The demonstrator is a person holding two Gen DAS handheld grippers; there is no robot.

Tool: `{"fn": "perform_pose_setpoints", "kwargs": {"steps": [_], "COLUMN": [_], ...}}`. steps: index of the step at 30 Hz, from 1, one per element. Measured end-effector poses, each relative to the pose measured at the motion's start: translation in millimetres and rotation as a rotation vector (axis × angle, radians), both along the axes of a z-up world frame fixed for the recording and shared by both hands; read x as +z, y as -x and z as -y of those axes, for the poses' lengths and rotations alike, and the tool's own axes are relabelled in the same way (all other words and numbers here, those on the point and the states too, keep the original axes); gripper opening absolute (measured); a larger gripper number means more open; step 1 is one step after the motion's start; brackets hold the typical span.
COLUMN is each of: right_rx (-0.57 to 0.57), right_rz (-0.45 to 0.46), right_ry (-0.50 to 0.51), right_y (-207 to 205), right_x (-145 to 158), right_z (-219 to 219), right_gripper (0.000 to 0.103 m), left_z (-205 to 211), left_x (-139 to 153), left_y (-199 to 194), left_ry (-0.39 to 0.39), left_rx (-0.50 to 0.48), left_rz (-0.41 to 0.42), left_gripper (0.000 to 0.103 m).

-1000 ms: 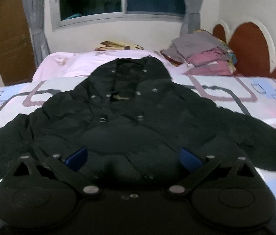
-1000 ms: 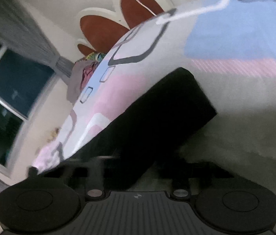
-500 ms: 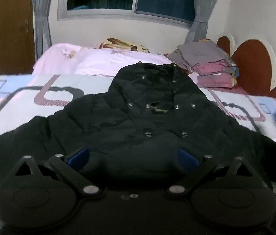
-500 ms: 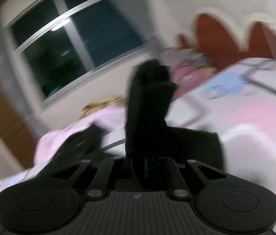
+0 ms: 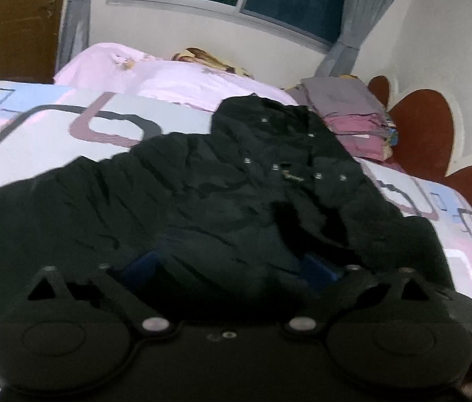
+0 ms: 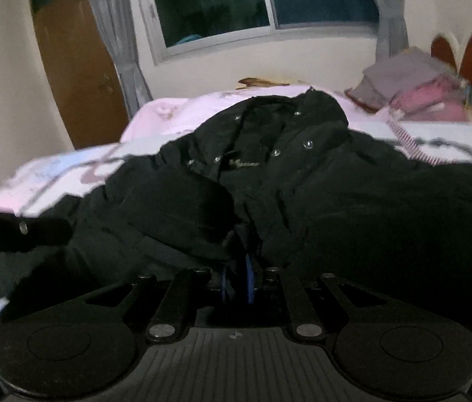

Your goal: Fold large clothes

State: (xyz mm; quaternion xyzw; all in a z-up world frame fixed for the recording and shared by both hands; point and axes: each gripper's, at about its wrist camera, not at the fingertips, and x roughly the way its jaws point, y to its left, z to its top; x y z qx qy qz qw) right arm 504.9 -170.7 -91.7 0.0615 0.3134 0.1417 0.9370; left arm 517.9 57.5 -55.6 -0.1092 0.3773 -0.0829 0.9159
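Note:
A black puffer jacket (image 5: 229, 187) with snap buttons lies spread front-up on the patterned bed (image 5: 52, 134), hood toward the window. My left gripper (image 5: 231, 264) hovers over its lower hem, open, blue pads wide apart with nothing between them. The jacket (image 6: 303, 174) fills the right wrist view. One sleeve (image 6: 182, 211) lies folded across its body. My right gripper (image 6: 236, 278) sits low at that sleeve's end. Its jaws are opening, the blue pads stand a little apart, and dark cloth lies at their tips.
A stack of folded grey and pink clothes (image 5: 353, 117) sits at the head of the bed by the red-brown headboard (image 5: 430, 127). A pink pillow (image 5: 155, 80) lies under the window. A wooden door (image 6: 75, 67) is at the far left.
The right gripper swung the sleeve from the bed's right side up and over onto the jacket body, and its pads have parted. The left gripper slid sideways along the hem, still open.

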Motion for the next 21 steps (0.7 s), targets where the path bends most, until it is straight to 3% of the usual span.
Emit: {"fn": "perform_pose_setpoints", "kwargs": {"steps": [1, 2, 5, 6, 9, 10, 13, 14, 15, 16, 17, 19, 21], "right_rx": [0.001, -0.010, 0.005, -0.012, -0.134, -0.200, -0.372, -0.408, -0.440, -0.458, -0.475, -0.478, -0.460], "right_rz": [0.018, 0.050, 0.079, 0.095, 0.072, 0.058, 0.036, 0.026, 0.008, -0.011, -0.034, -0.056, -0.073], "right_ry": [-0.013, -0.023, -0.037, -0.050, -0.086, -0.109, -0.165, -0.164, -0.165, -0.175, -0.188, -0.189, -0.178], "right_y": [1, 7, 20, 29, 34, 34, 39, 39, 38, 35, 31, 26, 23], "right_x": [4, 9, 29, 36, 43, 42, 39, 37, 35, 31, 26, 20, 17], "right_z": [2, 4, 18, 26, 63, 82, 133, 144, 156, 164, 172, 179, 181], "right_gripper": [0.074, 0.084, 0.086, 0.084, 0.062, 0.060, 0.056, 0.049, 0.031, 0.019, 0.017, 0.017, 0.017], "left_z": [3, 6, 15, 16, 26, 29, 35, 37, 39, 42, 45, 51, 51], "left_x": [-1, -1, -6, -8, -19, -24, -41, -44, -45, -46, -47, -47, -42], "left_y": [0, -1, -6, -8, -23, -30, -48, -52, -54, -56, -58, -58, -54], "left_ry": [0.003, 0.007, 0.053, 0.064, 0.055, 0.055, 0.097, 0.097, 0.097, 0.100, 0.107, 0.094, 0.084], "left_rx": [-0.007, -0.017, -0.045, -0.049, -0.066, -0.076, -0.128, -0.121, -0.120, -0.126, -0.135, -0.135, -0.123], "left_rz": [0.006, 0.009, 0.007, 0.001, -0.035, -0.059, -0.138, -0.145, -0.144, -0.144, -0.143, -0.115, -0.073], "left_gripper": [0.100, 0.100, 0.100, 0.099, 0.097, 0.090, 0.051, 0.049, 0.048, 0.039, 0.026, 0.014, 0.011]}}
